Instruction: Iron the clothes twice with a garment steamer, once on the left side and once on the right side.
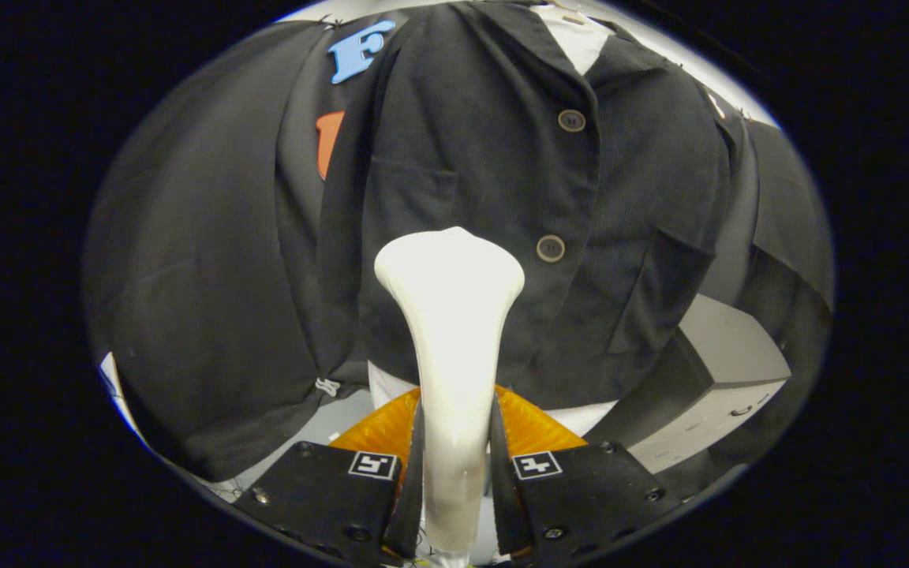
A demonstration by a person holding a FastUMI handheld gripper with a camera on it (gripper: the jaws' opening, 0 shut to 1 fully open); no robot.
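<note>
Fingers (454,481) pinch the handle of a white steamer (451,347), its flared head raised just in front of a dark buttoned jacket (502,181) hanging beyond them, left of its buttons.

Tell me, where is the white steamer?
In the gripper view, the white plastic garment steamer is clamped between the fingers, its head at the dark buttoned jacket, just beside the lower button.

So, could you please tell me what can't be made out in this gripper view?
- Steamer head: its steam face points away, so contact with the black jacket is unclear.
- Steamer handle: its lower end is hidden between the fingers of the hand-held gripper, which is shut on it.
- Jacket hem: partly hidden behind the steamer.
- Grey cabinet: partly behind the jacket.
</note>
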